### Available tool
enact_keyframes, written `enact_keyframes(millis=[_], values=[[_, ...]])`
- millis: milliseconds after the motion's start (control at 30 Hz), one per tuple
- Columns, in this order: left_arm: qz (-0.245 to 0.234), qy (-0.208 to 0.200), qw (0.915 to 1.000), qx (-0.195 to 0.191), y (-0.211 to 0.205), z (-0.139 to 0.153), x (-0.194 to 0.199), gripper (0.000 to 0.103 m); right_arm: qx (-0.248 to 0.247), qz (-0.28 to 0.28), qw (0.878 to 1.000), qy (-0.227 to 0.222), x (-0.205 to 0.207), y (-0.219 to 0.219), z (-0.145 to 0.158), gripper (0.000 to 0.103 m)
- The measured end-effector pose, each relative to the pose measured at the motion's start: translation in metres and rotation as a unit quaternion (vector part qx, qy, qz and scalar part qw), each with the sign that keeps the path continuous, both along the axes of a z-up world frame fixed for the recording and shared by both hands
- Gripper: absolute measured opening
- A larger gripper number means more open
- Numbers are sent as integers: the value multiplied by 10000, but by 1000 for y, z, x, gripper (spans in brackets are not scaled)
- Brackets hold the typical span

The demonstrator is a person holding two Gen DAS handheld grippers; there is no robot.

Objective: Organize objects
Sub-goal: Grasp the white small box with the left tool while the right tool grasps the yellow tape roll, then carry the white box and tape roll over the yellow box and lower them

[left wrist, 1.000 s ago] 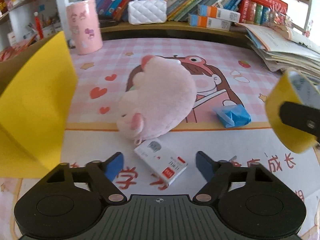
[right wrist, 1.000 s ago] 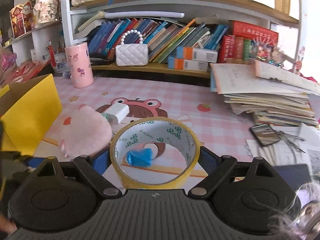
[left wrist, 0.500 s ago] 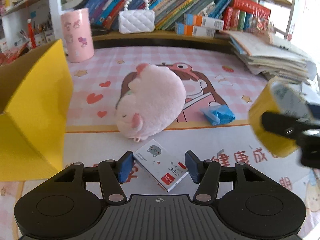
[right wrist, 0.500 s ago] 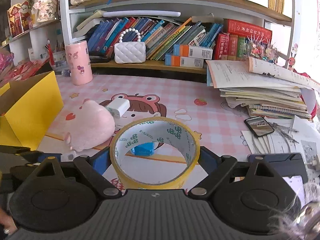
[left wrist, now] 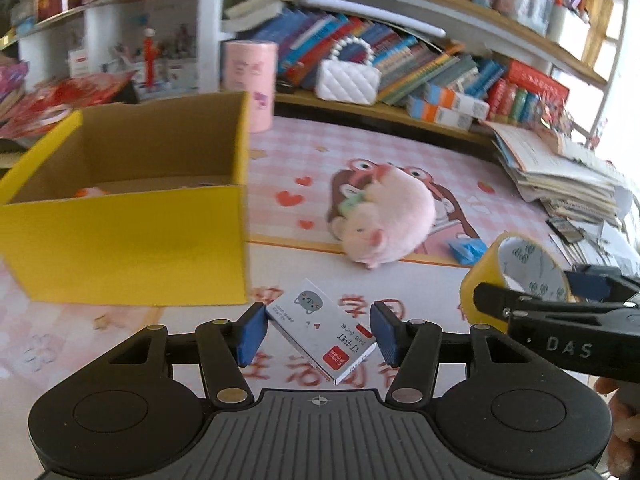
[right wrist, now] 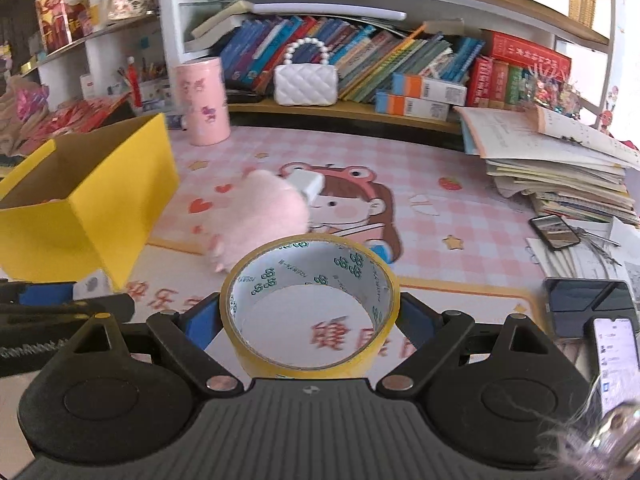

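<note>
Left gripper [left wrist: 318, 334] clamped across a small white staple box [left wrist: 322, 342], which a second ago lay on the mat between wider jaws; the box now hangs off the surface, and the view has swung so that the open yellow cardboard box [left wrist: 132, 248] fills the near left. Right gripper [right wrist: 310, 320] set wide around a roll of yellow tape [right wrist: 310, 306], pads against its outer wall, as in the earlier views; in the left wrist view the same roll [left wrist: 516, 278] rides at the right edge.

Judged from this, both hands are in the carry step, with the yellow box the likely destination. Its mouth is open, and a small orange-and-white item, too blurred to name, lies on its floor.

Remaining on the pink cartoon desk mat [right wrist: 460, 208]: a pink plush toy [left wrist: 390, 222] at centre, a white charger block [right wrist: 306, 182] just behind it, and a crumpled blue wrapper [left wrist: 466, 248] to its right. Far side: a pink cylindrical holder [right wrist: 204, 102] and a white quilted handbag [right wrist: 306, 80] before shelved books. Right: stacked papers and phones [right wrist: 554, 232].

The near wall of the yellow box stands between the staple box and the interior; clearing its rim appears necessary. The two grippers travel close together and could collide.
</note>
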State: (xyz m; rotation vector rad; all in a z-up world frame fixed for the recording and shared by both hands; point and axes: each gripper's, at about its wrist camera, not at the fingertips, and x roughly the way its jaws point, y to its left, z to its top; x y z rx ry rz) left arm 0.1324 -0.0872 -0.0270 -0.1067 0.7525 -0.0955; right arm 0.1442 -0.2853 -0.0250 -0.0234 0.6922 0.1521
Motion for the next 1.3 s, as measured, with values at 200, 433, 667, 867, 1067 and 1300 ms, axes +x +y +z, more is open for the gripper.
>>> enact_keyframes(millis=[200, 433, 667, 867, 1067, 1300], values=[[240, -124, 9996, -11, 39, 8, -24, 56, -38, 184, 9998, 45, -15, 37, 3, 90], [457, -200, 9987, -101, 81, 13, -51, 56, -126, 512, 9986, 43, -39, 86, 8, 90], [540, -331, 9978, -170, 113, 17, -80, 56, -206, 789, 9967, 26, -69, 127, 12, 90], [481, -360, 9980, -216, 134, 17, -98, 56, -222, 886, 9958, 21, -96, 153, 12, 90], [370, -464, 9980, -204, 151, 20, -113, 56, -180, 861, 9961, 12, -115, 171, 14, 90], [284, -573, 9978, -161, 170, 25, -123, 56, -123, 831, 9964, -69, -131, 193, 16, 90]])
